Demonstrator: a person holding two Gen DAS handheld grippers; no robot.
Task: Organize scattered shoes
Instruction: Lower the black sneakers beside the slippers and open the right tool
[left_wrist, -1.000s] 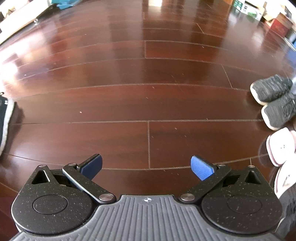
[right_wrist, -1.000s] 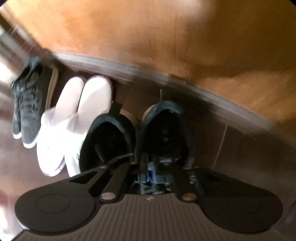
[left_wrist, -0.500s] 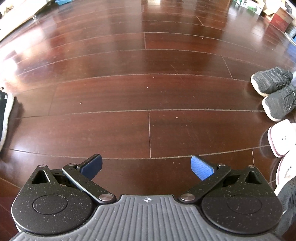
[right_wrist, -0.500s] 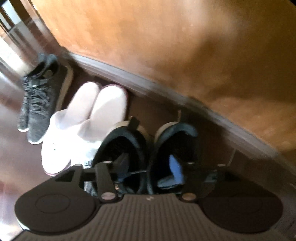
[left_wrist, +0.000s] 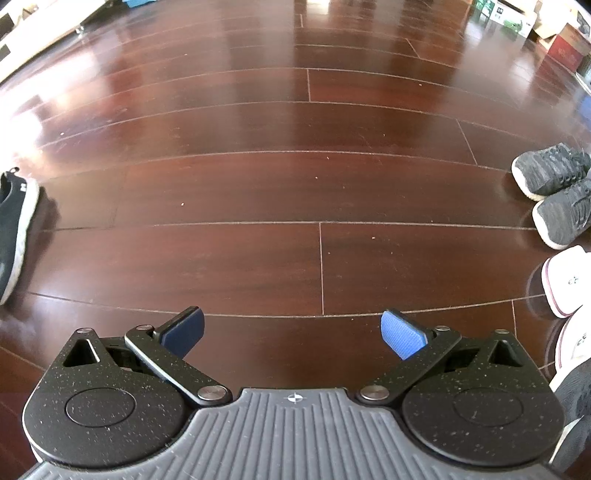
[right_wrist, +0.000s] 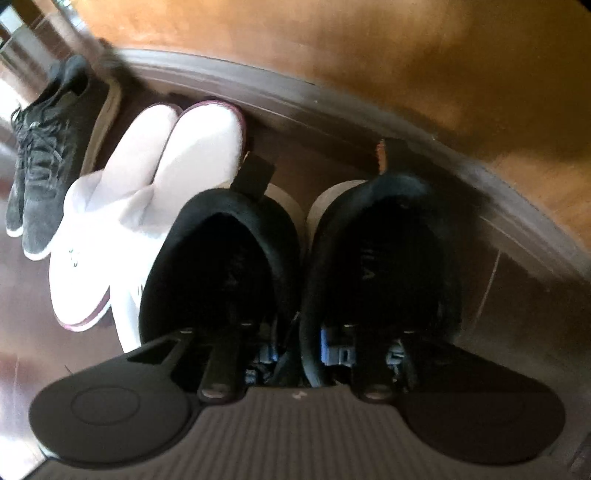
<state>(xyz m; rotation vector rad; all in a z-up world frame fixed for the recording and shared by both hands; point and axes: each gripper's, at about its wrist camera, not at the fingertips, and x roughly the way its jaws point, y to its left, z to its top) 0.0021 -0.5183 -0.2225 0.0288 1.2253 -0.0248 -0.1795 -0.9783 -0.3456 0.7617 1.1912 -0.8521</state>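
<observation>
1. Right claw (right_wrist: 301, 350) hangs low over the pair of black shoes (right_wrist: 221, 258). Its blue pads stand a little apart, with the inner collar of the right-hand shoe between them. The view is dim and blurred, so I cannot tell whether I am pinching that collar or only straddling it.
2. Both black shoes sit side by side and parallel, heel tabs toward the baseboard (right_wrist: 332, 107) and toes toward me.
3. Just beside them on my left are the white slippers (right_wrist: 147, 184), and beyond those the grey sneakers (right_wrist: 44, 147), all in one row along the wall and each paired.
4. Left claw (left_wrist: 291, 332) is spread wide and holds nothing, with only bare floor (left_wrist: 295, 184) between its pads.
5. One dark shoe with a white sole (left_wrist: 14, 229) lies alone at the far left edge of the left view, well apart from the row. Its long axis runs roughly away from me, and I see no mate beside it.
6. I judge this to be the stray. It lies left of my left claw, which is much the nearer one, and the row is off to that claw's right.
</observation>
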